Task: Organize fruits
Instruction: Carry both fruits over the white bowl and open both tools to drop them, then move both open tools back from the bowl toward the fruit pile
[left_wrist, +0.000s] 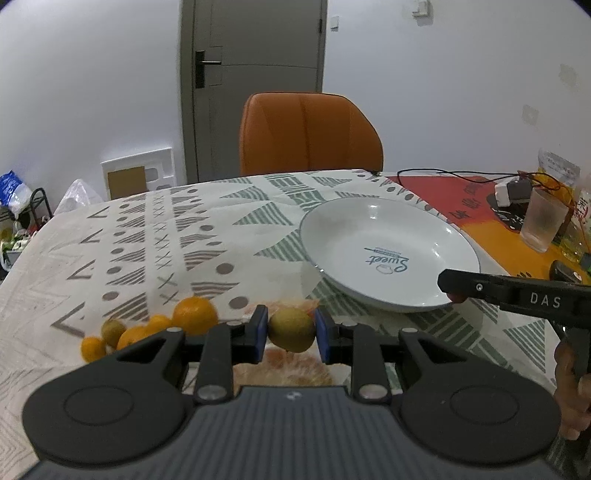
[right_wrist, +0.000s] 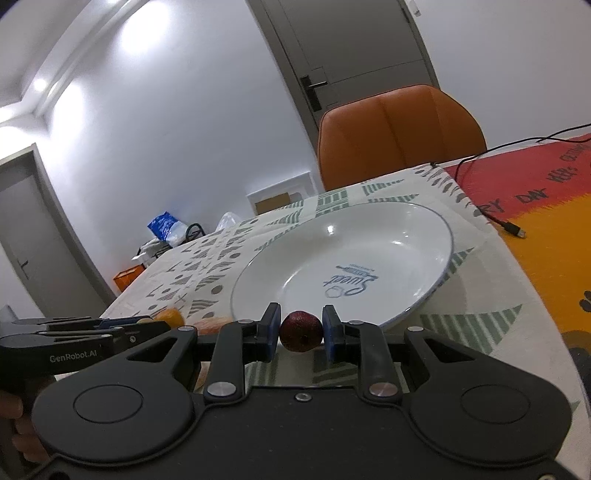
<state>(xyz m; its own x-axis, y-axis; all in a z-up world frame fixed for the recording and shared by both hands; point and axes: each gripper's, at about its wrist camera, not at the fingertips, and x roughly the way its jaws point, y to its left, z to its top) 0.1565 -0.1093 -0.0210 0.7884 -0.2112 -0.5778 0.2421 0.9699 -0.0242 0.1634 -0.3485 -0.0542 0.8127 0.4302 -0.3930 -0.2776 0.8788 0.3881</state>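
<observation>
white plate (left_wrist: 388, 221) (bare inside)

Readable markings: "Sweet" in blue script on the plate (left_wrist: 388, 251), upside down from my side. "DAS" on my right tool (left_wrist: 546, 300). "GenRobot.AI" on my left tool (right_wrist: 74, 356). "DAY" on the red cloth (right_wrist: 532, 197); its other lettering is illegible.

At my twelve o'clock an orange chair (left_wrist: 310, 133) stands behind the patterned tablecloth (left_wrist: 155, 236), backed by a grey door (left_wrist: 255, 74) in white walls (left_wrist: 443, 92).
</observation>
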